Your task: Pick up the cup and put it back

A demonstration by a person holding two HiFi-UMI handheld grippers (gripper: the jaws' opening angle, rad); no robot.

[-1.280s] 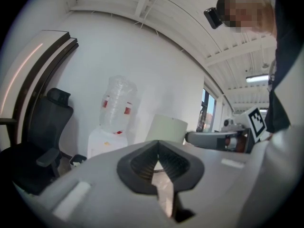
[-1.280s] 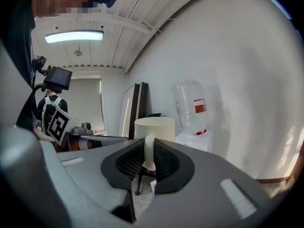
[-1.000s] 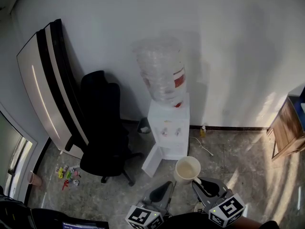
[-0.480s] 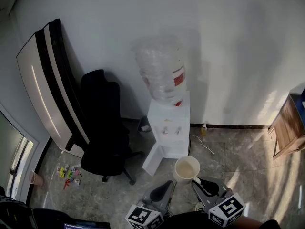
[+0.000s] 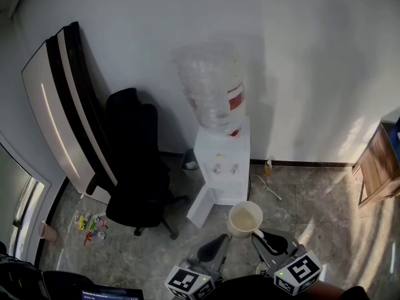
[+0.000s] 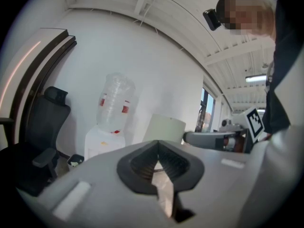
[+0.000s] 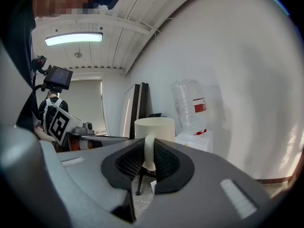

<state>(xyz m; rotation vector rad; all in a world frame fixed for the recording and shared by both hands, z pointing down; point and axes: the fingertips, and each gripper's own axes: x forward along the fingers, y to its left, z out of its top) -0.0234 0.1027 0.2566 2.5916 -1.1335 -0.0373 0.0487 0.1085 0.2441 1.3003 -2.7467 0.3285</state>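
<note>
A cream cup [image 5: 245, 220] hangs above the floor in front of the water dispenser, upright, with its mouth up. My right gripper [image 5: 265, 239] is shut on the cup's handle [image 7: 149, 152], which stands upright between the dark pads in the right gripper view; the cup's body [image 7: 154, 126] rises just past them. My left gripper [image 5: 214, 249] is beside it to the left, its jaws together with nothing in them. From the left gripper [image 6: 157, 161] view the cup [image 6: 164, 128] shows past the jaw tips, to the right.
A white water dispenser [image 5: 220, 167] with a clear bottle [image 5: 211, 92] stands against the wall. To its left are a black office chair [image 5: 134, 161] and leaning panels [image 5: 62, 111]. A wooden cabinet [image 5: 378, 167] stands at the right edge. Small toys [image 5: 87, 225] lie on the floor.
The head view has shifted slightly, so the dispenser sits a little higher. The cup stays in my right gripper at about the same spot; the left gripper has not moved.
</note>
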